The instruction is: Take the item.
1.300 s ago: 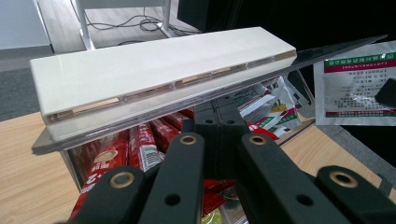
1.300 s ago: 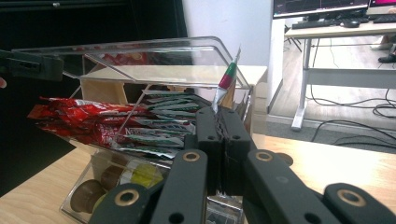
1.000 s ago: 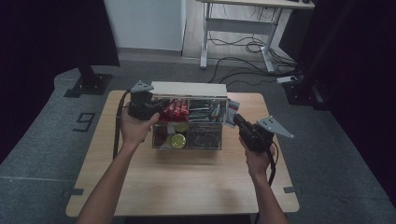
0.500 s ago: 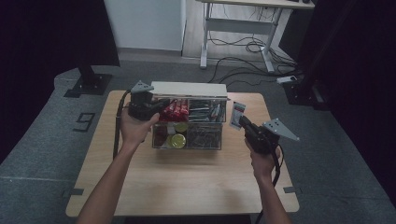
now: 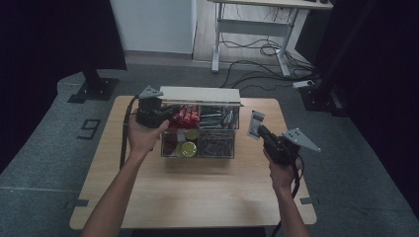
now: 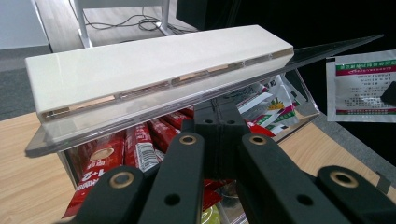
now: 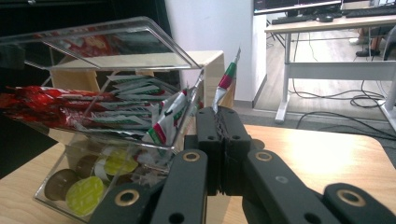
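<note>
Since the earlier frames, the right gripper [image 5: 259, 130] has drawn away from the clear organiser box [image 5: 200, 148] toward 3 o'clock, carrying a white sachet [image 5: 255, 123] clear of the box's right wall; the left gripper [image 5: 165, 114] has stayed at the box's left end.

In the right gripper view the jaws are closed on the sachet [image 7: 225, 81], seen edge-on with a green and red band, standing upright above the jaw tips. That view also shows round yellow and brown capsules [image 7: 84, 193] in the lower tier, which the left gripper view hides. The left gripper view shows the sachet's printed face [image 6: 362, 86] at 2 o'clock, and the white block [image 6: 154, 70] on the raised clear lid [image 6: 327, 49]. Its jaws are closed and sit under the lid's front edge; whether they pinch the lid I cannot tell. Red stick packs [image 6: 135, 149] lie beneath.

In the high view the left forearm reaches in from 7 o'clock, hand [image 5: 143, 136] against the box's left side. The right forearm rises from 5 o'clock, wrist bent, gripper pointing toward 11 o'clock.

Bare table [image 5: 197, 197] lies open at 6 o'clock of the box. The right hand [image 5: 282, 173] sits near the table's right edge.
</note>
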`<action>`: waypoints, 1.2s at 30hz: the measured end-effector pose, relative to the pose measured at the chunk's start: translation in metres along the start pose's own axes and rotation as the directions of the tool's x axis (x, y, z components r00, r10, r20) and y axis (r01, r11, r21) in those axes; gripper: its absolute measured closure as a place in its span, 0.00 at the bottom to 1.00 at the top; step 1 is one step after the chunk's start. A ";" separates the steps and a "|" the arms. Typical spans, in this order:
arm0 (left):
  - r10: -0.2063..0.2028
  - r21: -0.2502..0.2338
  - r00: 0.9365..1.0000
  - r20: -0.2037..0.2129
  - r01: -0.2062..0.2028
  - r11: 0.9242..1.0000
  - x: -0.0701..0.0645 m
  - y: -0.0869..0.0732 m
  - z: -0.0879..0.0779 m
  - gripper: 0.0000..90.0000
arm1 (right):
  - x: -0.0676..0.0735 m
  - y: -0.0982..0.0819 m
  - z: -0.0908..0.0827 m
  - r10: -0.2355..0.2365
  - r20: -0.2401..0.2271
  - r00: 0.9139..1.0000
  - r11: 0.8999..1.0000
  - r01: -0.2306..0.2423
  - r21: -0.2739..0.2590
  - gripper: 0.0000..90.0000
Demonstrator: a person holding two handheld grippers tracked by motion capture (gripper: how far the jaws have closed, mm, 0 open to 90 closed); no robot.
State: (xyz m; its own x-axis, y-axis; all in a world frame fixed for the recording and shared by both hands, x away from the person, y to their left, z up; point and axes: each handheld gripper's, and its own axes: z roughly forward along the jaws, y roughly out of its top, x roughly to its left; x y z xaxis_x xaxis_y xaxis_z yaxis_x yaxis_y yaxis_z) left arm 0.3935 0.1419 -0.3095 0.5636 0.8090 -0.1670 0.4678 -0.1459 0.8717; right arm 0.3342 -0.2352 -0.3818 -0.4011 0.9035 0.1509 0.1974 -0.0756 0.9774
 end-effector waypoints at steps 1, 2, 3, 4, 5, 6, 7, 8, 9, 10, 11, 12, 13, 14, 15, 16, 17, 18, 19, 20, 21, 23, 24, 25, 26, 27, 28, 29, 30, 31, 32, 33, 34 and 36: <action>-0.001 0.001 1.000 0.001 0.001 1.000 0.000 0.000 0.000 1.00 | -0.001 -0.001 0.000 0.001 0.002 1.000 1.000 -0.001 0.002 0.97; -0.003 0.002 1.000 0.004 0.003 1.000 0.000 0.000 0.000 1.00 | -0.002 -0.002 0.000 0.003 0.003 1.000 1.000 -0.003 0.003 0.97; -0.002 0.003 1.000 0.003 0.002 1.000 0.000 0.000 0.000 1.00 | -0.003 -0.003 -0.001 0.004 0.005 1.000 1.000 -0.004 0.007 0.97; -0.001 0.003 1.000 0.003 0.001 1.000 0.000 0.000 0.000 1.00 | -0.004 -0.004 -0.001 0.005 0.008 1.000 1.000 -0.005 0.009 0.97; -0.001 0.002 1.000 0.003 0.001 1.000 0.000 0.000 0.000 1.00 | -0.005 -0.005 -0.001 0.005 0.010 1.000 1.000 -0.005 0.011 0.97; -0.001 0.002 1.000 0.003 0.001 1.000 0.000 0.000 0.000 1.00 | -0.006 -0.007 -0.001 0.005 0.012 1.000 1.000 -0.005 0.013 0.97; -0.001 0.002 1.000 0.003 0.001 1.000 0.000 0.000 0.000 1.00 | -0.007 -0.008 -0.001 0.008 0.013 1.000 1.000 -0.008 0.016 0.97; -0.001 0.003 1.000 0.003 0.001 1.000 0.000 0.000 0.000 1.00 | -0.008 -0.009 -0.002 0.008 0.015 1.000 1.000 -0.009 0.018 0.97; -0.001 0.002 1.000 0.003 0.001 1.000 0.000 -0.001 0.000 1.00 | -0.009 -0.010 -0.002 0.009 0.016 1.000 1.000 -0.009 0.018 0.97; -0.001 0.003 1.000 0.003 0.001 1.000 0.000 -0.001 0.000 1.00 | -0.010 -0.011 -0.002 0.010 0.018 1.000 1.000 -0.010 0.020 0.97; -0.002 0.007 1.000 0.003 0.002 1.000 0.000 -0.001 0.001 1.00 | -0.011 -0.012 -0.003 0.013 0.020 1.000 1.000 -0.014 0.020 0.97; -0.002 0.007 1.000 0.003 0.002 1.000 0.000 -0.001 0.001 1.00 | -0.011 -0.012 -0.003 0.013 0.020 1.000 1.000 -0.014 0.020 0.97; 0.000 0.009 1.000 0.003 0.000 1.000 0.000 -0.001 0.001 1.00 | -0.012 -0.014 -0.003 0.014 0.024 1.000 1.000 -0.015 0.023 0.97; 0.000 0.009 1.000 0.003 0.000 1.000 0.000 -0.002 0.001 1.00 | -0.013 -0.015 -0.004 0.013 0.026 1.000 1.000 -0.014 0.026 0.97; 0.000 0.009 1.000 0.004 0.000 1.000 -0.001 -0.002 0.002 1.00 | -0.014 -0.015 -0.004 0.014 0.028 0.999 0.999 -0.015 0.028 0.97; 0.000 0.009 1.000 0.004 0.000 1.000 -0.001 -0.002 0.002 1.00 | -0.015 -0.016 -0.004 0.015 0.030 0.999 0.999 -0.016 0.029 0.97; 0.000 0.009 1.000 0.004 0.000 1.000 -0.001 -0.002 0.002 1.00 | -0.016 -0.017 -0.005 0.016 0.032 0.999 0.999 -0.017 0.030 0.97; 0.000 0.009 1.000 0.004 0.000 1.000 -0.001 -0.002 0.002 1.00 | -0.018 -0.019 -0.005 0.017 0.034 0.999 0.999 -0.019 0.032 0.97; -0.001 0.008 1.000 0.004 0.001 1.000 -0.001 -0.002 0.002 1.00 | -0.018 -0.020 -0.005 0.021 0.035 0.999 0.999 -0.022 0.035 0.97; -0.001 0.008 1.000 0.004 0.001 1.000 -0.001 -0.002 0.002 1.00 | -0.019 -0.022 -0.005 0.020 0.037 0.999 0.999 -0.021 0.037 0.97; -0.001 0.008 1.000 0.004 0.001 1.000 -0.001 -0.002 0.002 1.00 | -0.020 -0.023 -0.005 0.023 0.037 0.999 0.999 -0.024 0.039 0.97; -0.001 0.007 1.000 0.003 0.001 1.000 -0.001 -0.002 0.002 1.00 | -0.022 -0.027 -0.005 0.025 0.039 0.999 0.999 -0.026 0.047 0.97; 0.000 0.008 1.000 0.003 0.000 1.000 -0.001 -0.002 0.002 1.00 | -0.022 -0.029 -0.005 0.025 0.040 0.999 0.998 -0.027 0.052 0.97; 0.000 0.008 1.000 0.003 0.000 1.000 -0.001 -0.002 0.002 1.00 | -0.023 -0.030 -0.005 0.026 0.043 0.999 0.998 -0.028 0.055 0.97; 0.000 0.008 1.000 0.003 0.000 1.000 -0.001 -0.002 0.002 1.00 | -0.024 -0.032 -0.004 0.026 0.044 0.999 0.998 -0.029 0.059 0.97; 0.000 0.007 1.000 0.002 0.000 1.000 -0.001 -0.002 0.002 1.00 | -0.025 -0.034 -0.004 0.027 0.047 0.999 0.998 -0.030 0.061 0.97; -0.001 0.007 1.000 0.002 0.001 1.000 -0.001 -0.002 0.002 1.00 | -0.026 -0.036 -0.004 0.029 0.049 0.998 0.997 -0.032 0.063 0.97; -0.001 0.006 1.000 0.002 0.001 1.000 -0.001 -0.002 0.002 1.00 | -0.027 -0.037 -0.004 0.031 0.050 0.998 0.997 -0.034 0.068 0.97; -0.001 0.004 1.000 0.002 0.001 1.000 -0.001 -0.002 0.002 1.00 | -0.027 -0.039 -0.004 0.033 0.052 0.998 0.997 -0.036 0.070 0.97; -0.001 0.005 1.000 0.002 0.001 1.000 -0.001 -0.002 0.002 1.00 | -0.028 -0.041 -0.004 0.035 0.054 0.998 0.997 -0.039 0.073 0.97; -0.001 0.004 1.000 0.001 0.001 1.000 -0.001 -0.002 0.002 1.00 | -0.029 -0.042 -0.004 0.034 0.054 0.998 0.996 -0.038 0.077 0.97; -0.001 0.005 1.000 0.002 0.001 1.000 -0.001 -0.002 0.001 1.00 | -0.030 -0.044 -0.003 0.033 0.056 0.998 0.996 -0.038 0.079 0.97; -0.001 0.005 1.000 0.003 0.001 1.000 -0.001 -0.003 0.001 1.00 | -0.031 -0.045 -0.003 0.034 0.058 0.998 0.996 -0.039 0.082 0.97; -0.002 0.003 1.000 0.003 0.002 1.000 -0.002 -0.003 0.001 1.00 | -0.032 -0.049 -0.002 0.035 0.061 0.998 0.995 -0.040 0.090 0.97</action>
State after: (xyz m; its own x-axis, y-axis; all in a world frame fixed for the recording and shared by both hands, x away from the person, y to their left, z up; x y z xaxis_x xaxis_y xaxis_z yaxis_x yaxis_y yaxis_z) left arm 0.3923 0.1403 -0.3124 0.5645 0.8076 -0.1704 0.4708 -0.1455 0.8702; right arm 0.3352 -0.2613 -0.4341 -0.3383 0.9245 0.1756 0.2931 -0.0737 0.9532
